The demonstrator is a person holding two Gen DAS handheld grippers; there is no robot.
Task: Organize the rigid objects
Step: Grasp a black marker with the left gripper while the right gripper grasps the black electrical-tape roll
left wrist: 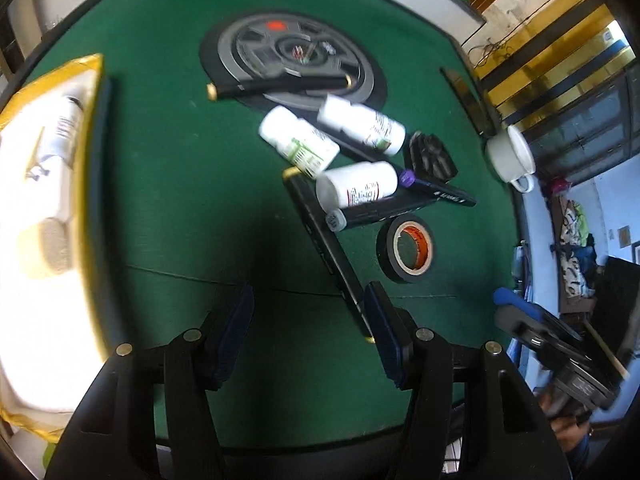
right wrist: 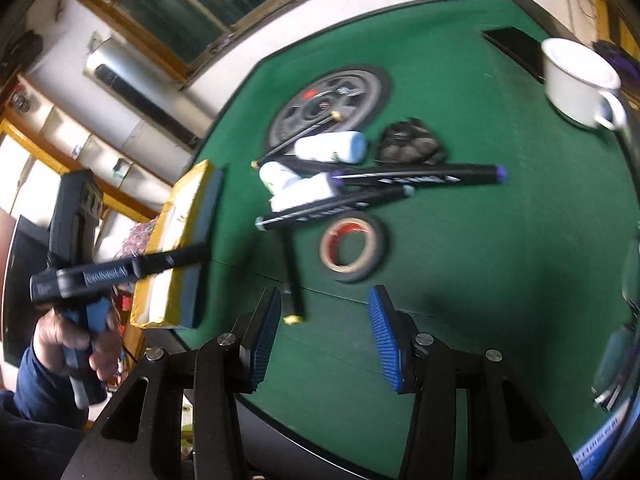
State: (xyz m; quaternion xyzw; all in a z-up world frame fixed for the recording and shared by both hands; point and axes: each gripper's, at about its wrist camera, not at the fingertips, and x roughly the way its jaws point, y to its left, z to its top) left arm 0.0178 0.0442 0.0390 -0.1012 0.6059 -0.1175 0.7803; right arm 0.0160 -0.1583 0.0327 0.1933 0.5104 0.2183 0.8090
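On the green table lie three white bottles [left wrist: 298,138] [right wrist: 330,146], two thick black markers [left wrist: 408,204] [right wrist: 416,174], two slim black pens with gold ends [left wrist: 332,256] [right wrist: 291,276], a black tape roll [left wrist: 406,250] [right wrist: 354,246] and a black ridged piece [left wrist: 430,156] [right wrist: 410,142]. A yellow-edged box [left wrist: 90,160] [right wrist: 182,240] at the left holds a white bottle [left wrist: 62,126]. My left gripper [left wrist: 310,332] is open and empty above the table, the pen's near end by its right finger. My right gripper [right wrist: 324,336] is open and empty, the pen's end by its left finger.
A white mug [left wrist: 512,156] [right wrist: 580,80] stands at the table's right edge. A round grey disc [left wrist: 296,64] [right wrist: 328,100] is set in the table's middle. A flat black item [right wrist: 516,46] lies near the mug. The left hand-held gripper shows in the right wrist view [right wrist: 80,276].
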